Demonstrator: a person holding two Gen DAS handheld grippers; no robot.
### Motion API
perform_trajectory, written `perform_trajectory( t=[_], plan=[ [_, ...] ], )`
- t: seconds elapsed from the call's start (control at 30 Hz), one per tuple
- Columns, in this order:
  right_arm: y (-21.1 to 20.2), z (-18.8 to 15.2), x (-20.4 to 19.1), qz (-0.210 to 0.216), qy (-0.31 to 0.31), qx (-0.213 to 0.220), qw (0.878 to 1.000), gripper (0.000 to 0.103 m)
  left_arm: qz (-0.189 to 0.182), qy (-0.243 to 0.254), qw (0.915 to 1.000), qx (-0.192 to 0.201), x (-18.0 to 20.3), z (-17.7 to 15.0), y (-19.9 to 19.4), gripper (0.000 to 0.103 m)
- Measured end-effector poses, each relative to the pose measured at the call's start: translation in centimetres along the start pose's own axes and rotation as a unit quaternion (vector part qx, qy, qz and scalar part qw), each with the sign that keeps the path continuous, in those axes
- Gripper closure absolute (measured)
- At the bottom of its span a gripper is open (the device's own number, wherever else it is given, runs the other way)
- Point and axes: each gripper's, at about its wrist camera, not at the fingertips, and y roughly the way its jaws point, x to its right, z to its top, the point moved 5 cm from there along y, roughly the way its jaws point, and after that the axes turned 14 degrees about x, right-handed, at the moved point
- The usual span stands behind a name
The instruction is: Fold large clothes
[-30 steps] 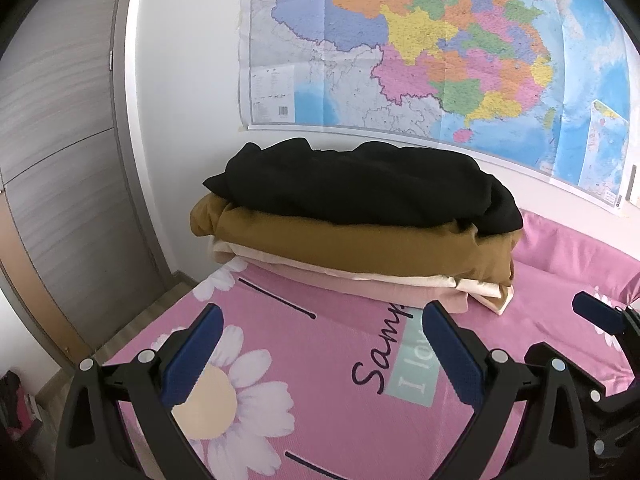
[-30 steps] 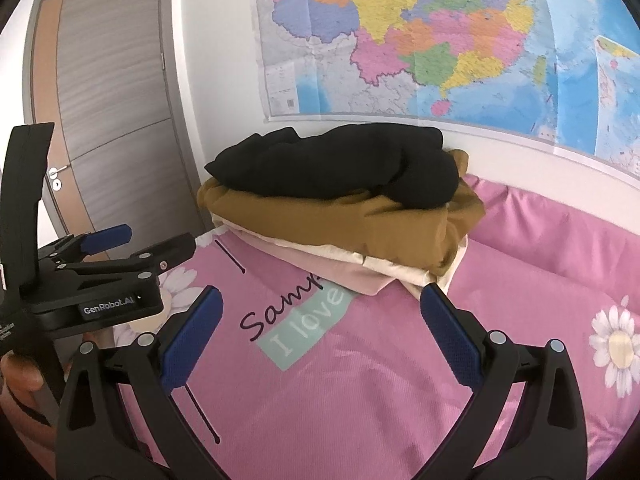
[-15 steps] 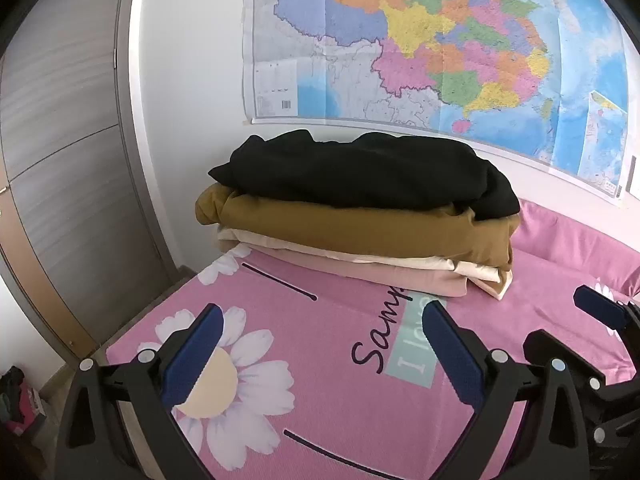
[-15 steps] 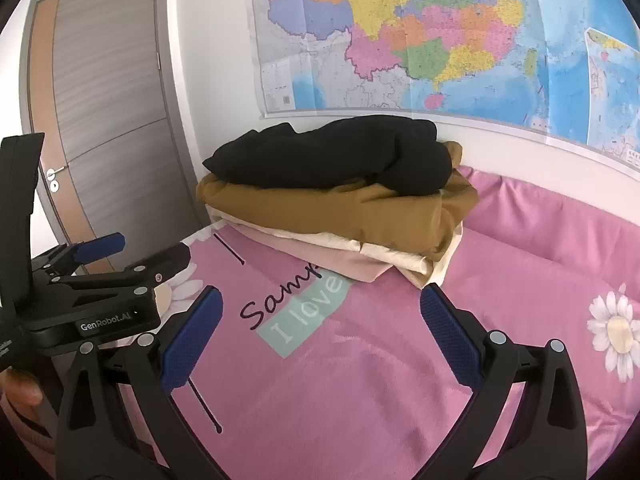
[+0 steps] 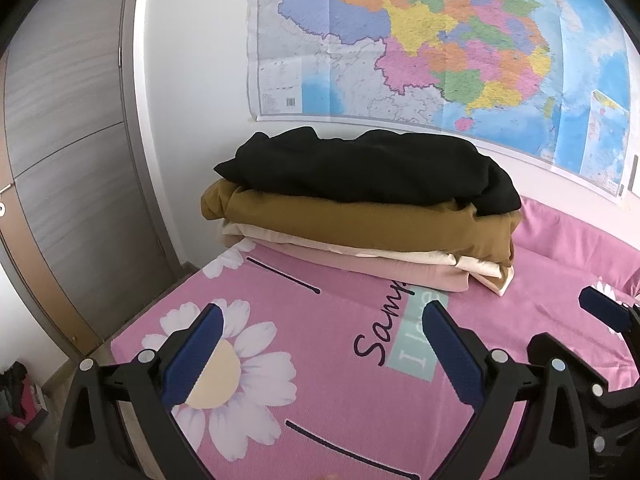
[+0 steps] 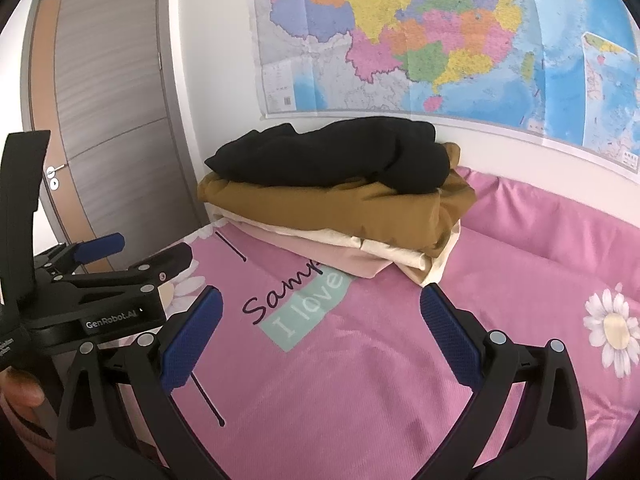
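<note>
Both the left gripper (image 5: pixel 320 344) and right gripper (image 6: pixel 320 336) stand apart and empty; the black garment (image 5: pixel 372 168) tops the far stack, so pinch one layer only.

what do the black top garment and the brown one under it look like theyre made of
Black folded garment: looks like thick matte knit or fleece; soft rounded folds, no sheen. Mustard-brown folded garment: seemingly smoother woven cloth, cotton-like; flat faces and crisper creases. Neither is certain.

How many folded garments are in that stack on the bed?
4: black on top, brown under it, cream next, pink at the bottom; others may be hidden.
</note>
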Motion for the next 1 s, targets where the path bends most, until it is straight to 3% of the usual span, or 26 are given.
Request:
perform_trajectory(
  t=[1.0],
  plan=[
    [-0.36, -0.04, -0.27, 0.001, 0.002, -0.003, 1.000, 0.005, 0.006, 0.006, 1.0000, -0.001, -0.23, -0.31, -0.19, 0.006]
  ],
)
